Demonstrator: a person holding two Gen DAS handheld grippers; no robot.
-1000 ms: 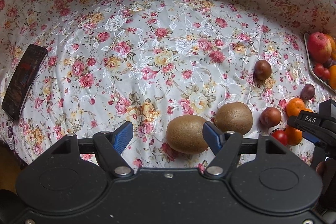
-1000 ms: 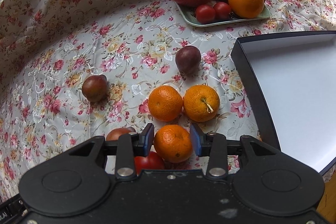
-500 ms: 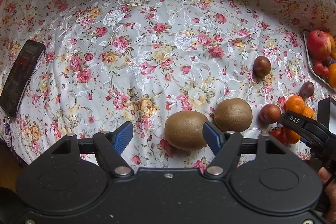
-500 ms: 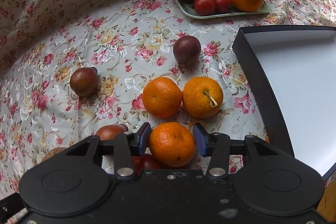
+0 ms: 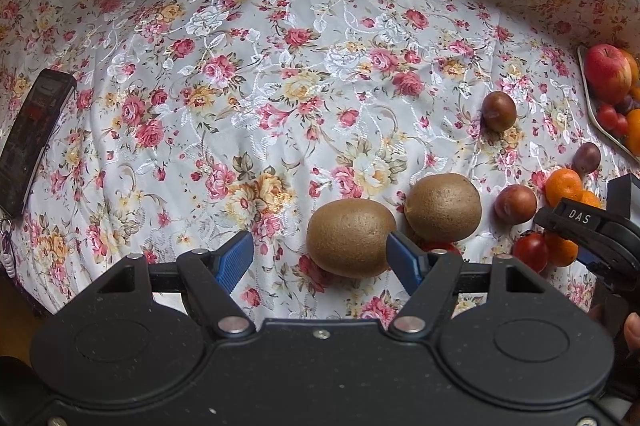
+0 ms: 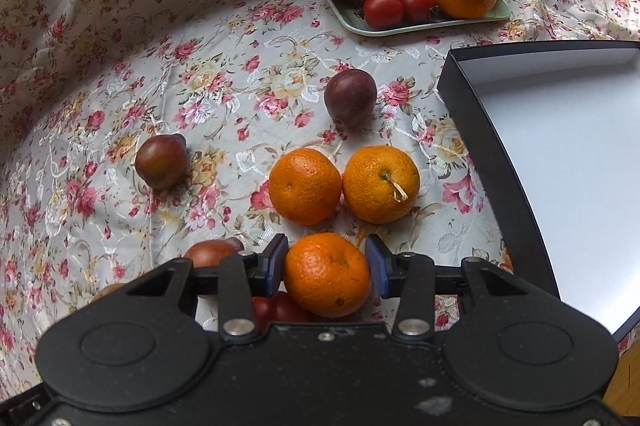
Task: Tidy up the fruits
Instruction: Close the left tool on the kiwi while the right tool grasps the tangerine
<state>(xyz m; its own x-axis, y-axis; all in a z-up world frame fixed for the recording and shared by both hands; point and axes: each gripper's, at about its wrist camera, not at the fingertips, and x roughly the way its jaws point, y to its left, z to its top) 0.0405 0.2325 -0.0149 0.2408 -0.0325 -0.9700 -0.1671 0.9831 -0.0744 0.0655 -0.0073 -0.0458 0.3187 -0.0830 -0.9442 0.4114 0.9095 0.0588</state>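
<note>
Two grippers work here. The right gripper (image 6: 326,266) jaws clamp a mandarin (image 6: 326,274) across its middle, near the black box (image 6: 500,162); its soft, loose peel bruises easily. The left gripper (image 5: 320,254) jaws stand wide beside a kiwi (image 5: 350,237).

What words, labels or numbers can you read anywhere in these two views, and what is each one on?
"DAS": white letters on the black body of the right gripper, seen at the right edge of the left wrist view.
The dark phone lying on the floral cloth shows reddish marks on its screen, too blurred to read.
No readable text in the right wrist view: nothing on the fruit, the green tray or the black box.
</note>
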